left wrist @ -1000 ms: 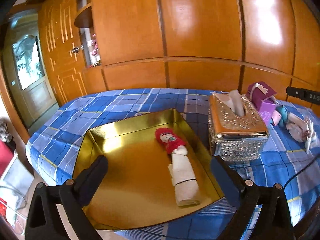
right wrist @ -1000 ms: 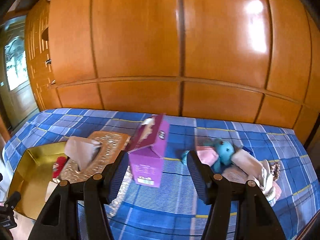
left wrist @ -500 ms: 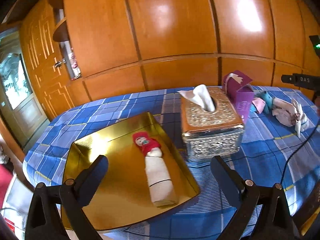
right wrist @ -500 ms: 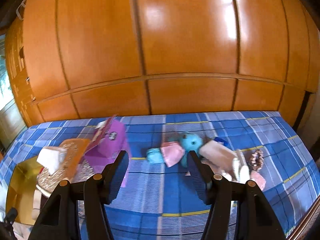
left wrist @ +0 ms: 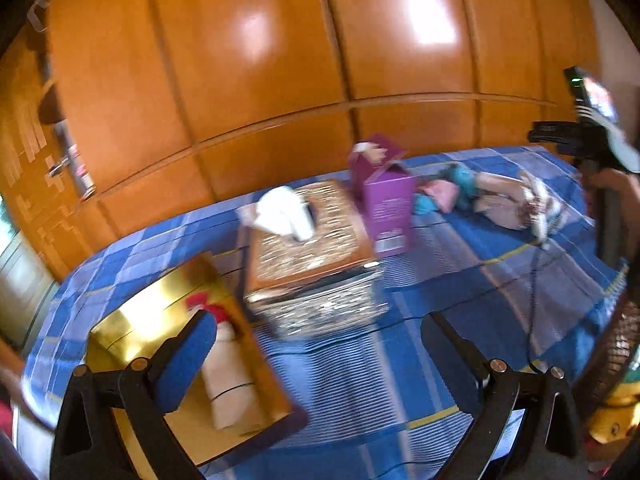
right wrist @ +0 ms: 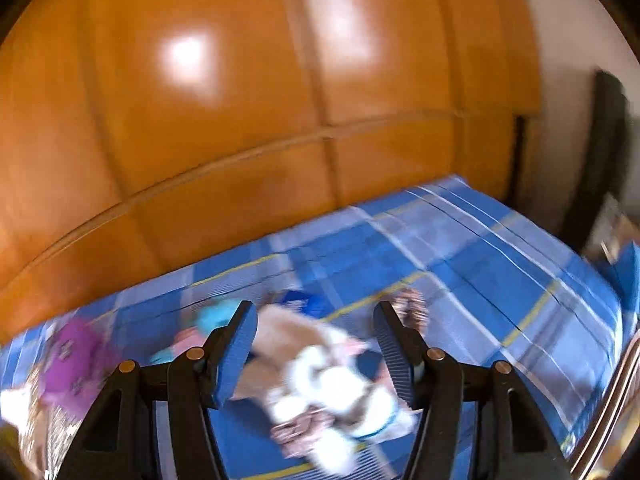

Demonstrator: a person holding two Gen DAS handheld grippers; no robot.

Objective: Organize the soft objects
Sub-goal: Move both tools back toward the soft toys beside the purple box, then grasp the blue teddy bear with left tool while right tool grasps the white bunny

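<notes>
Left wrist view: left gripper point(left wrist: 320, 354) fingers spread wide, gripping nothing, above blue checked cloth-covered worktop point(left wrist: 440, 288); shallow gold metal tray point(left wrist: 132, 320) at left holding red-capped cream cloth doll point(left wrist: 228, 376); ornate silver tissue box point(left wrist: 312, 264) beside purple cardboard carton point(left wrist: 384, 200). Right wrist view, blurred: right gripper point(right wrist: 316, 352) fingers spread, over heap of pale plush toys point(right wrist: 324, 384), contact impossible to tell.

Glossy orange wood panelled wall point(left wrist: 280, 80) filling upper frame, bright light glare patches on it, panelled door with metal handle point(left wrist: 60, 168) at left edge, blue plaid bedspread point(right wrist: 480, 264) across lower frame, pale wall point(right wrist: 572, 40) upper right, all motion-blurred
</notes>
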